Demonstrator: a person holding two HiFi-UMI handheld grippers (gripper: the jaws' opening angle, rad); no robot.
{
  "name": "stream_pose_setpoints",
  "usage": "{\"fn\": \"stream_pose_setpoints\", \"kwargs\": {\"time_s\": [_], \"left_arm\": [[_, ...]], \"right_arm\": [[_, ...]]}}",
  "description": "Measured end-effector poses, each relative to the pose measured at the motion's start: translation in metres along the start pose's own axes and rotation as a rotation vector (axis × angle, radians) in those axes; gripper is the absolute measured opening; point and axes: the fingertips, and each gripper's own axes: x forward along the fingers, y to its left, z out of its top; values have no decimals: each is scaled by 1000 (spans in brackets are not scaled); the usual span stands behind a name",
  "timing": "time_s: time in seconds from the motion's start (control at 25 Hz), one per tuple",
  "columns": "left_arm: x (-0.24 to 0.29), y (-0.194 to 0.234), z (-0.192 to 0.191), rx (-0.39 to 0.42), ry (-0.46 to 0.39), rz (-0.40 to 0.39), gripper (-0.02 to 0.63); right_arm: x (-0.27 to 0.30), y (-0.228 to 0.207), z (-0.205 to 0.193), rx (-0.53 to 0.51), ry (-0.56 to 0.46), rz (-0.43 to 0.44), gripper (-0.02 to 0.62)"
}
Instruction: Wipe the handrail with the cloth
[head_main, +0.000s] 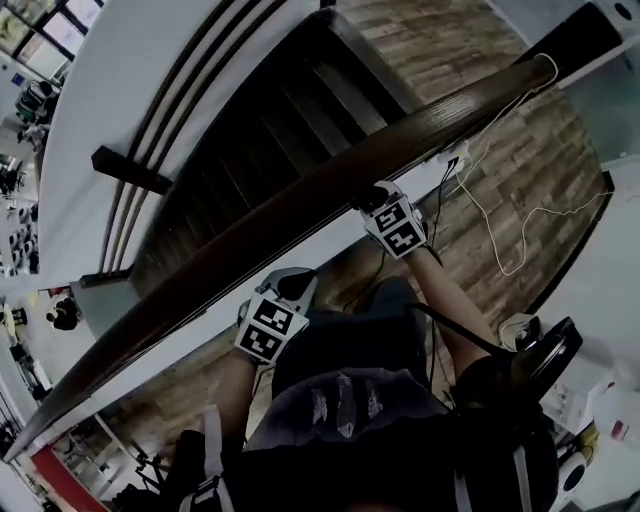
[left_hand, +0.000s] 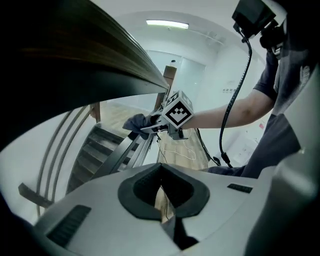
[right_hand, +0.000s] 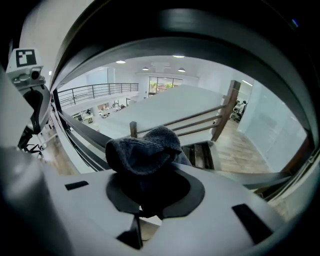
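Staircase (head_main: 280, 120): dark treads, steep.
Floor (head_main: 520, 170): wood planks beside the staircase, with a white cable (head_main: 500, 215) trailing across.
Wall (head_main: 130, 60): plain white, flanking the staircase.
Light: a ceiling strip (left_hand: 167, 23) beyond the staircase.
Windows (head_main: 45, 30): possibly glazed panes, far left of the staircase.

Head view steeply down — all share handrail (head_main: 300, 210).

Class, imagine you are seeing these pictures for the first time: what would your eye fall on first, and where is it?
The dark wooden handrail cuts diagonally across the head view, a staircase dropping away beyond it. The right gripper, at the rail, is shut on a bunched dark cloth; the left gripper, lower along the rail, is shut and empty.
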Motion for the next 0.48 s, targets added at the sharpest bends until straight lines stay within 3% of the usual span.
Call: {"fn": "stream_pose_setpoints", "kwargs": {"time_s": [0.12,0.24,0.48], "left_arm": [[45,-16,29,20,38,-18,8],[96,-33,68,34,75,-5,8],[172,-75,143,-74,62,124,8]], "right_arm": [[-11,-61,-31,-5,-9,-26,48],[-19,-114,-49,5,-54,2,48],[-36,-205,-71,-50,-91,77,48]]}}
